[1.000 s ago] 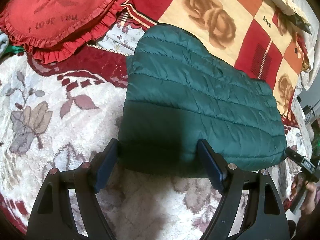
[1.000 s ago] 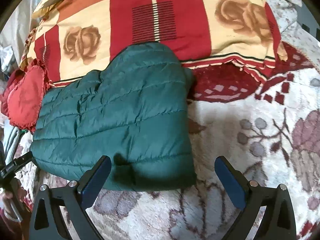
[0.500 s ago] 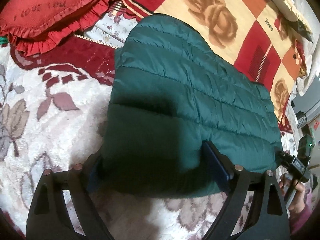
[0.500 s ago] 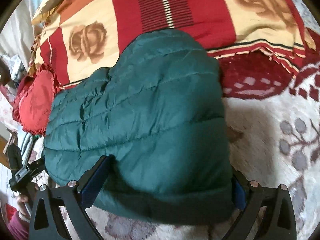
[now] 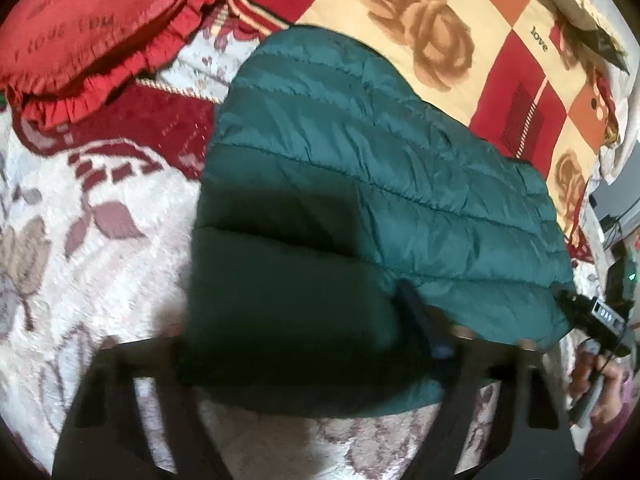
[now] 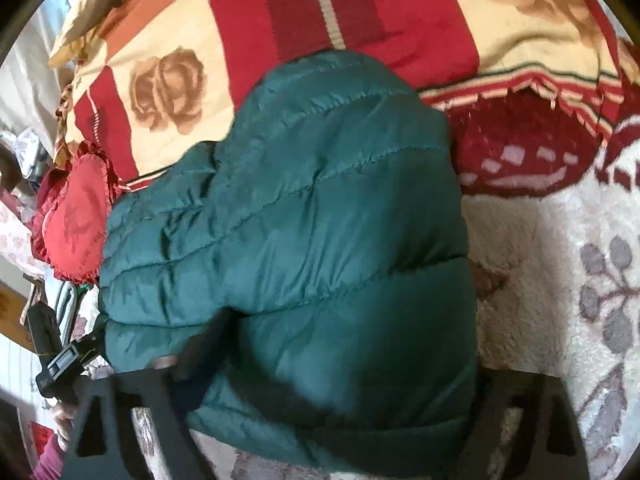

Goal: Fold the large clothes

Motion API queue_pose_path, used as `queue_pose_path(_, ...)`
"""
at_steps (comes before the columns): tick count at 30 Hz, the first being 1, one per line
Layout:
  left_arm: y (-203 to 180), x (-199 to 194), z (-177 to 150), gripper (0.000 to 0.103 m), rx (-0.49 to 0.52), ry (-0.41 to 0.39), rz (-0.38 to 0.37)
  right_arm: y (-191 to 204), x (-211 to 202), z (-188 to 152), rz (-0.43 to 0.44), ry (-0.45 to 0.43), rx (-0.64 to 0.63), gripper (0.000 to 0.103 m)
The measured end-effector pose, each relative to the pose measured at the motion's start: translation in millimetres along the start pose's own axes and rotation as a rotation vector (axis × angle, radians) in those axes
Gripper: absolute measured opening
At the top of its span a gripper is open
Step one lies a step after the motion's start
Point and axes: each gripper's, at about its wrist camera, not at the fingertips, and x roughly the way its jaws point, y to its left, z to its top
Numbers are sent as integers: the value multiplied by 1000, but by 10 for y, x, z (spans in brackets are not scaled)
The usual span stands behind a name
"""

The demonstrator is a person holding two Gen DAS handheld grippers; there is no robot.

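A dark green quilted puffer jacket (image 5: 360, 168) lies folded on the bed, seen also in the right wrist view as the jacket (image 6: 304, 208). My left gripper (image 5: 296, 320) straddles the jacket's near left corner. Its jaws are closing; the right finger (image 5: 416, 320) digs a crease into the padding, and the other finger is hidden under the cloth. My right gripper (image 6: 344, 360) straddles the near right corner, jaws closing too. Its left finger (image 6: 208, 344) presses into the bulging fabric, while the right one is covered by the hem.
A white fleecy blanket with floral pattern (image 5: 100, 280) covers the bed around the jacket. A red frilled cushion (image 5: 80, 32) lies at the far left. A red and cream rose quilt (image 6: 360, 20) lies behind. A hand (image 5: 600, 368) holds the other gripper at the right edge.
Both grippers came forward and down over the jacket's near edge. Their jaws narrowed from wide open onto the fabric, which now bunches up between the fingers.
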Motion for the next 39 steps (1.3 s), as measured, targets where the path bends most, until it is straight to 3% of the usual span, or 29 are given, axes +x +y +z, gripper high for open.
queue_pose_path(1,0,-28,-1,57,2,-3,2,25,-50,6,-1,-8,-8,52)
queue_pose_path(3,8,-113,15,38,-11,-8,-11,75,-132,24,0,-18,-19,41)
queue_pose_path(6,-12,-254,6,32,-10,-18,-32,190,-317,29,18,-41,-40,33)
queue_pose_path(13,-108,-844,-247,30,52,-40,-92,483,-814,-149,98,-55,-75,29)
queue_pose_path(20,61,-1403,-799,30,69,-1,-151,462,-1287,-736,177,-6,-48,29)
queue_pose_path(24,109,-1452,-1080,30,77,32,-129,313,-1417,-1095,192,26,5,29)
queue_pose_path(26,177,-1335,-1191,33,51,63,-95,217,-1346,-1191,136,45,25,32)
queue_pose_path(27,207,-1268,-1213,38,34,77,-82,167,-1276,-1215,83,60,29,41)
queue_pose_path(28,232,-1232,-1234,42,24,85,-70,150,-1226,-1232,-12,65,6,60)
queue_pose_path(30,251,-1203,-1237,50,-4,91,-49,176,-1270,-1231,-144,24,-39,72)
queue_pose_path(34,154,-1402,-1189,51,35,77,8,431,-1596,-1145,-234,-61,-145,72)
queue_pose_path(39,13,-1584,-1113,52,72,52,80,824,-1748,-1060,-172,-128,-216,72)
